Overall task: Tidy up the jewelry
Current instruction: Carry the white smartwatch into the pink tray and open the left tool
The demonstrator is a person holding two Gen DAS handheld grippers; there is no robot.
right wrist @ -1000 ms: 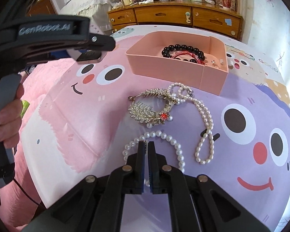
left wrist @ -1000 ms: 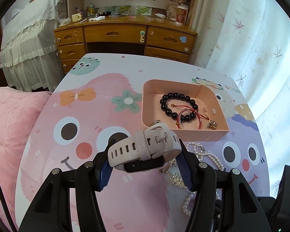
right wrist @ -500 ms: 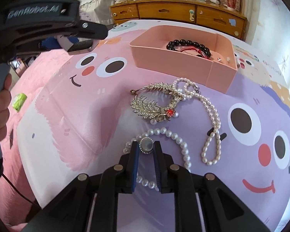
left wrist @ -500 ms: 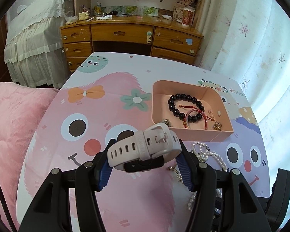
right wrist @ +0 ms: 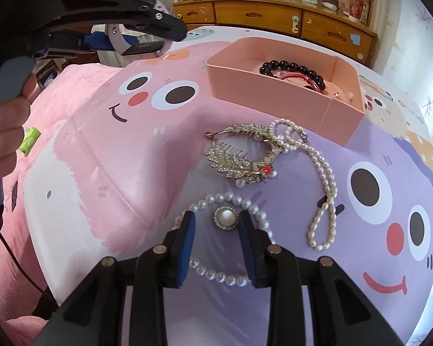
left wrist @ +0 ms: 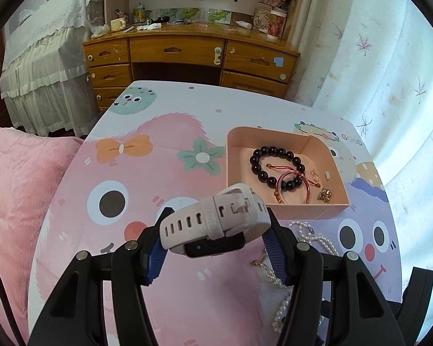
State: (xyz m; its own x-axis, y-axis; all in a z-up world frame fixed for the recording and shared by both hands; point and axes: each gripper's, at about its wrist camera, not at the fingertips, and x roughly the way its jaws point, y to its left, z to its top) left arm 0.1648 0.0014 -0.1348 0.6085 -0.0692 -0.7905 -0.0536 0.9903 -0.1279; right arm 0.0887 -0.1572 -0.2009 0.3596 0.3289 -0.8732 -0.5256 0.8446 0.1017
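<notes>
Pearl bracelet (right wrist: 225,248), its clasp between the just-opened right gripper (right wrist: 216,227), lies nearer than the pink box (right wrist: 326,109); left gripper (left wrist: 215,238) clamps a watch (left wrist: 213,222).

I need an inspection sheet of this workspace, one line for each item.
Surface: cartoon-print table, no spills seen.
Job's things: pink tray holds the black bead bracelet; pearl bracelet, gold leaf comb and pearl necklace lie outside.
Clutter: nothing seen.
Grippers: left gripper clamps the watch; right gripper has just been opening, pearl button between its jaws.
Cables: black cable.
Surroundings: wooden desk, curtain.
</notes>
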